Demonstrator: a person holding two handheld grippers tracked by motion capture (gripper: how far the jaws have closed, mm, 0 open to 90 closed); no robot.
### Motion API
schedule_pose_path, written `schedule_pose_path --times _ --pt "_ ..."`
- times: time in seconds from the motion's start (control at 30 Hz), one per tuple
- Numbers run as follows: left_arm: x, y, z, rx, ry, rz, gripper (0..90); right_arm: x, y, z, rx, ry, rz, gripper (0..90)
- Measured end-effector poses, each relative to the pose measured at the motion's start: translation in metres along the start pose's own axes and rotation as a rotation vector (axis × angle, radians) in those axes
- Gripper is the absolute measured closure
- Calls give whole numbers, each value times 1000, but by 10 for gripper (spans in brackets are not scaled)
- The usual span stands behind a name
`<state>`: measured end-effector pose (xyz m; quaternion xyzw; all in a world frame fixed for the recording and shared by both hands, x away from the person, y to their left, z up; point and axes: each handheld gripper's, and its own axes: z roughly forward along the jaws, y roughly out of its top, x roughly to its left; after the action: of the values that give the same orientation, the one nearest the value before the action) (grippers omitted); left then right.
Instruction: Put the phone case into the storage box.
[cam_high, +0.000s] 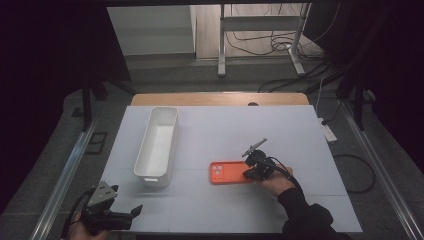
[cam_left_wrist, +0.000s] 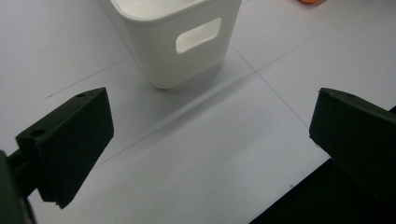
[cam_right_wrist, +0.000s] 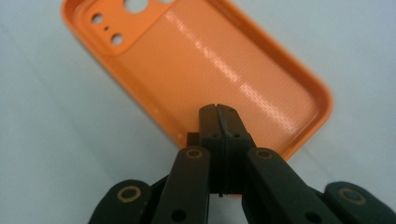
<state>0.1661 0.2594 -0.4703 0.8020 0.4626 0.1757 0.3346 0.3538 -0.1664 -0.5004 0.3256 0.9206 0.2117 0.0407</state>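
An orange phone case (cam_high: 226, 172) lies flat on the white table top, open side up, its camera cut-outs toward the left. My right gripper (cam_high: 248, 173) is at the case's right end. In the right gripper view its jaws (cam_right_wrist: 217, 108) are pressed together, the tips over the near rim of the case (cam_right_wrist: 210, 60); I cannot tell whether the rim is pinched between them. My left gripper (cam_high: 136, 210) rests low at the table's front left corner. It stands open (cam_left_wrist: 210, 140), with only bare table between the jaws.
A long white bin (cam_high: 150, 176) stands left of centre, running front to back; its near end with a handle slot (cam_left_wrist: 168, 65) faces my left gripper. A wooden strip (cam_high: 220, 98) borders the far edge. A white power strip (cam_high: 328, 132) lies beyond the right edge.
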Motion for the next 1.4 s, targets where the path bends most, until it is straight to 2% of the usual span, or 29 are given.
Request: schedule_pose_path --times 0.37,0.73,1.33,1.4 --pt "0 0 0 -3 1 1 5 9 -11 -5 21 39 -6 895" --pt "0 0 0 -2 3 4 5 21 -18 -7 31 55 -19 894" --pt "-1 1 1 3 4 7 5 42 -17 -4 39 102 -73 894" --pt "-1 1 1 4 3 8 6 45 -16 -3 40 104 -65 894"
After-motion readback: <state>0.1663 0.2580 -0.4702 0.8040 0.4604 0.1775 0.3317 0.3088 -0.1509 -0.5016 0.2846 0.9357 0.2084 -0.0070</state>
